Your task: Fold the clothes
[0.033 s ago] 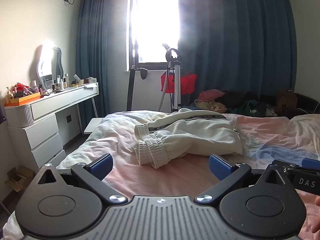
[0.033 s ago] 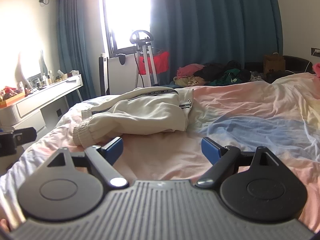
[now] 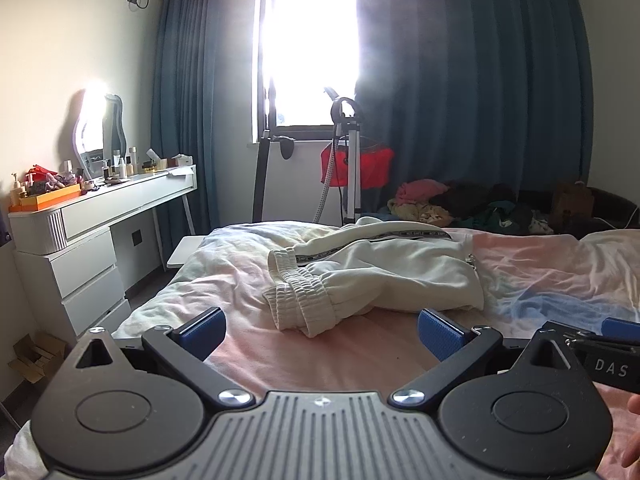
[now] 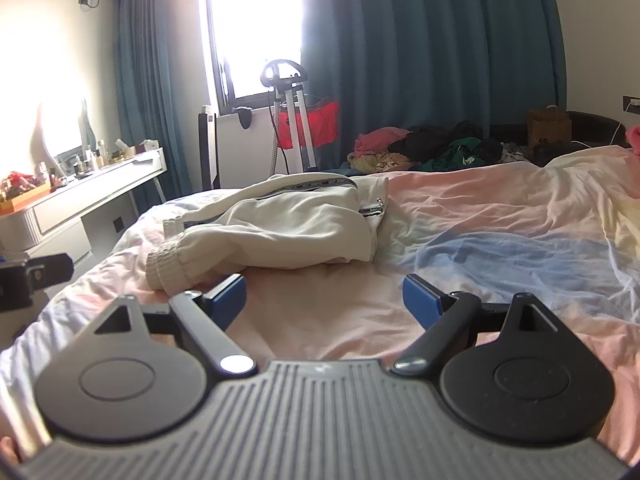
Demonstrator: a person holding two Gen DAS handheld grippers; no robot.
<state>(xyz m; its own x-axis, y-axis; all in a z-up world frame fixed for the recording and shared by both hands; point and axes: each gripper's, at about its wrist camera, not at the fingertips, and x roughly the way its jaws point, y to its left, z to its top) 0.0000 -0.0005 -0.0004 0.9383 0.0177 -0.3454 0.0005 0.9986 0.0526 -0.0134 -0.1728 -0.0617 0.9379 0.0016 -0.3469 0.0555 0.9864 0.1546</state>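
Observation:
A cream sweatshirt-like garment (image 3: 384,276) with ribbed cuffs and a printed stripe lies bunched on the pink and blue bed sheet (image 3: 360,352). It also shows in the right wrist view (image 4: 280,228). My left gripper (image 3: 320,330) is open and empty, low over the sheet, a short way in front of the ribbed cuffs. My right gripper (image 4: 324,298) is open and empty, just in front of the garment's near edge. The right gripper also shows at the right edge of the left wrist view (image 3: 600,344).
A white dressing table (image 3: 100,216) with bottles and a mirror stands left of the bed. A garment steamer stand (image 3: 348,160) stands by the window. A pile of coloured clothes (image 3: 460,204) lies beyond the bed's far side. Dark blue curtains hang behind.

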